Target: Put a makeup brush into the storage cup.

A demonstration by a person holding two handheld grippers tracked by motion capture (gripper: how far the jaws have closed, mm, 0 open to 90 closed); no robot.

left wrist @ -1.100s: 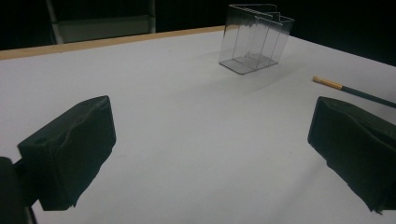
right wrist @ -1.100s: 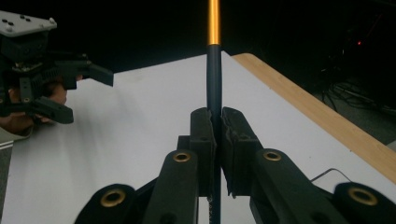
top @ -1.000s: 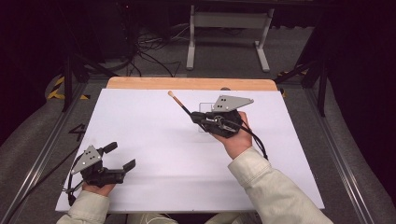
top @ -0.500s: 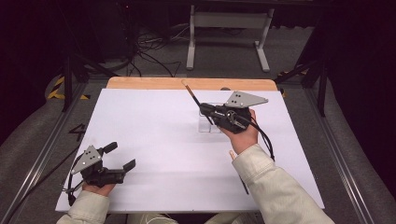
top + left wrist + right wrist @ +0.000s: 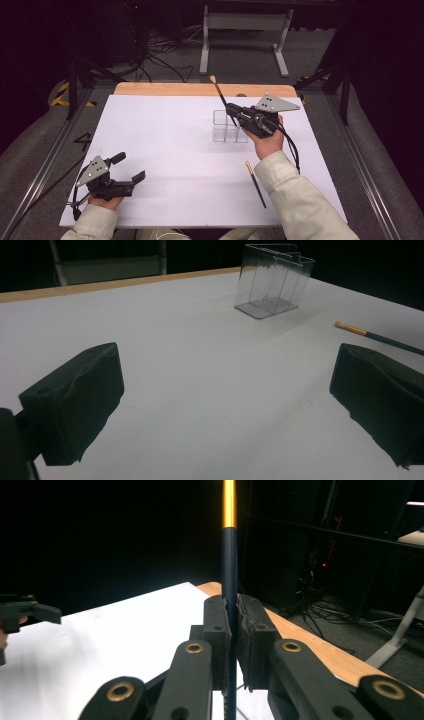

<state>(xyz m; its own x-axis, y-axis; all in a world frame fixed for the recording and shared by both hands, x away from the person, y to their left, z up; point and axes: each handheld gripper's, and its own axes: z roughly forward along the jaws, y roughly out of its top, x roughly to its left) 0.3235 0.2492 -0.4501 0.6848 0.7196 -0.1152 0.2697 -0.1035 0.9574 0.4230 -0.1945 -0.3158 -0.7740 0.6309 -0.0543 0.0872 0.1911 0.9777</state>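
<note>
Brush stands clamped between the closed jaws of the right gripper, tilted up above the clear holder. Left gripper rests wide open and holds nothing, near the table's front edge. A second brush lies flat beside the right sleeve.

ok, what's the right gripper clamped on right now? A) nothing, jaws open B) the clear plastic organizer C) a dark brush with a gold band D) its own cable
C: in the right gripper view the jaws are pressed onto the dark handle of the brush, gold band above; in the high view it sticks out of the right gripper above the clear organizer.
</note>
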